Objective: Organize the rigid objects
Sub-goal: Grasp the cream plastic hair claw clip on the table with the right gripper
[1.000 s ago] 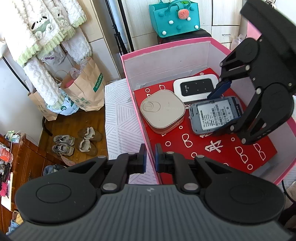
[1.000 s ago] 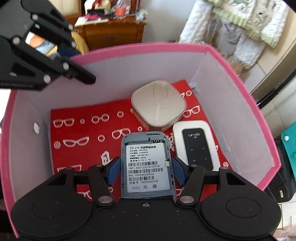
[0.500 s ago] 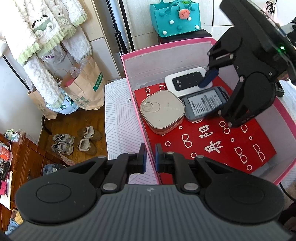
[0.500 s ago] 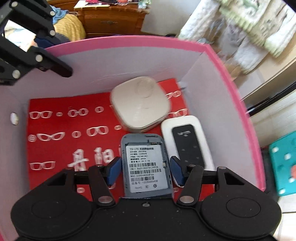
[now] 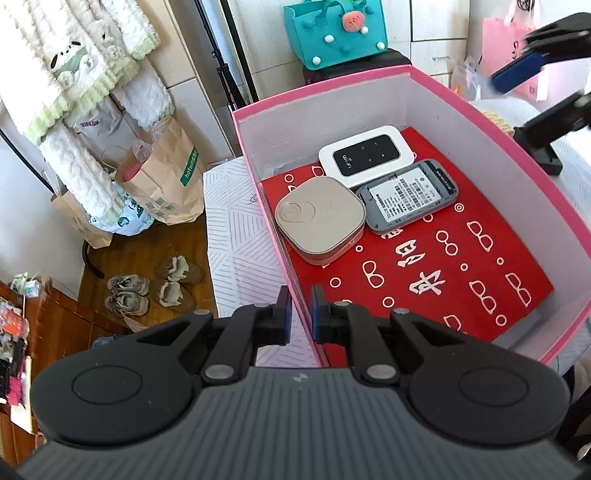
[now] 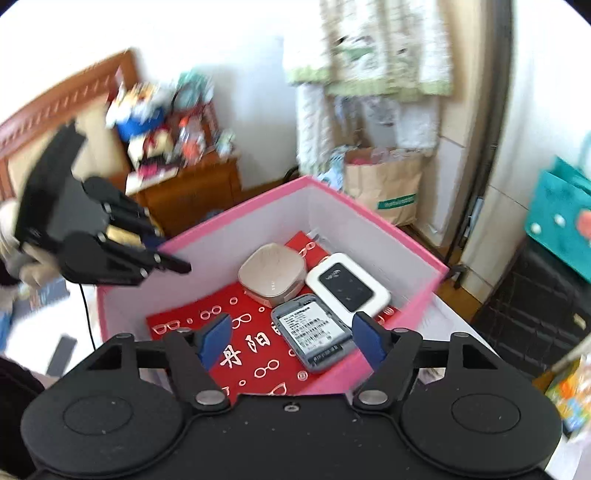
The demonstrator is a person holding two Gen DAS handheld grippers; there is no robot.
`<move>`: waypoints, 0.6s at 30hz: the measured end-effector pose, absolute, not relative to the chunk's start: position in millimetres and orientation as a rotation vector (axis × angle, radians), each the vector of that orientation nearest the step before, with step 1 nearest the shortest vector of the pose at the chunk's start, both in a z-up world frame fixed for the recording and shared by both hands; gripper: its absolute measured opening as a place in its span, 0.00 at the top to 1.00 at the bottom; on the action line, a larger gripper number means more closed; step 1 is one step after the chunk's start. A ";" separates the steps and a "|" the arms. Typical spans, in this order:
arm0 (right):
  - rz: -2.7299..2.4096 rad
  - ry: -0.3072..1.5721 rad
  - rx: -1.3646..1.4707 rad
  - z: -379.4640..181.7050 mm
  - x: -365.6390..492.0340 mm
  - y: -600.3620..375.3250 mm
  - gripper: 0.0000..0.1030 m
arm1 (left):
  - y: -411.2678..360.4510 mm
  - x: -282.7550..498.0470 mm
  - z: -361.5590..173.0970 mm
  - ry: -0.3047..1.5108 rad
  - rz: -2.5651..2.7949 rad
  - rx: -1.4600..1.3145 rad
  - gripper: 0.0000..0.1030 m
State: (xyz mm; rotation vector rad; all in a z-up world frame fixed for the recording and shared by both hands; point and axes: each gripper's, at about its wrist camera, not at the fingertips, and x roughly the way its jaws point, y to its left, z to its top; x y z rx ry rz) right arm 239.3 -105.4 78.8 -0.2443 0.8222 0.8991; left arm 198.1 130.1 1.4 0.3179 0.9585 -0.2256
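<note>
Wooden flooring [image 5: 155, 254] runs below the white patterned tabletop [image 5: 236, 236], with two pairs of worn shoes [image 5: 151, 284] on it and brown paper bags [image 5: 162, 184] leaning by the wall under fluffy white and green garments [image 5: 74, 74] on a rack. On the tabletop stands an open pink cardboard box [image 5: 369, 79] with white inner walls and a red liner printed with white glasses [image 5: 461, 266].

Three devices lie grouped in the box's corner nearest the paper bags. A beige rounded-square device [image 5: 319, 218] sits close to the wall that the left gripper clamps. Just beside it, a white pocket Wi-Fi router with a black face [image 5: 365, 155] lies toward the corner. A grey device with its back cover off and a white barcode label showing [image 5: 408, 197] touches the router's long side and lies against the beige one.

The left gripper [image 5: 298, 314] has its blue pads closed on the pink box wall at the rim, one pad outside, one inside.

The right gripper [image 6: 291, 338] is above the box's other side; its jaws have just been opening and stand wide, nothing between the pads, the grey device lying free on the liner below

A teal felt bag [image 5: 336, 29] sits on a dark case behind the box
</note>
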 end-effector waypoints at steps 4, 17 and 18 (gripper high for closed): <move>0.826 0.757 -0.238 77.8 223.7 -129.9 0.16 | 129.0 198.6 1.6 0.957 -0.213 0.321 0.91; 0.592 0.627 -0.261 65.1 196.2 -213.4 0.10 | 131.6 197.1 2.1 0.956 -0.190 0.276 0.91; 0.580 0.628 -0.237 61.3 198.4 -217.8 0.10 | 131.8 197.1 2.2 0.956 -0.189 0.274 0.91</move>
